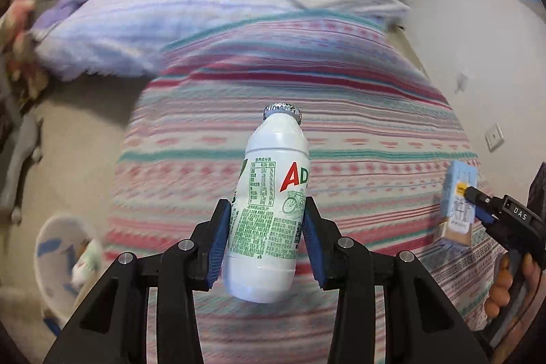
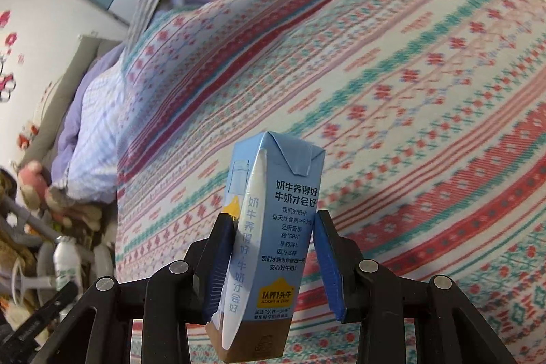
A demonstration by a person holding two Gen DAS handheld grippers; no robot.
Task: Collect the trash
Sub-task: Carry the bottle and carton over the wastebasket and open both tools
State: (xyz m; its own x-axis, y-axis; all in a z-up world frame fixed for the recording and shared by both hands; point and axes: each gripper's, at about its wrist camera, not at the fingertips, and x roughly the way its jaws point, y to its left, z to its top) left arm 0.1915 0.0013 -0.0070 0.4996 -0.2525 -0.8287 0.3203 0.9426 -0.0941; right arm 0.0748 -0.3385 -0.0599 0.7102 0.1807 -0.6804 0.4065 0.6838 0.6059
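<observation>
Left gripper clamped on a white plastic drink bottle with crimped silver foil cap, held roughly upright, leaning slightly right, in the air above the bed; blue pads press both sides of its lower body. Label shows green print, a nutrition table, red "A" and green "D" letters, a small green bicycle drawing. Bottle looks intact, foil still sealed over the mouth

Right gripper clamped on a light-blue rectangular milk carton with brown base, white wrapped straw running down one edge, white Chinese text and a yellow house-shaped logo near the bottom. Top flaps folded flat, carton tilted a bit, also held over the bed. Blue pads sit on either side of its middle; right pad contact looks light at the upper edge

Below both: bed with striped pink, red and teal patterned bedspread, a lilac-and-white checked quilt bunched at the head end. In the left wrist view the carton and right gripper show at the far right, with a person's hand on the handle. A white round bin with blue marks sits on the floor at lower left, blurred; contents unclear
</observation>
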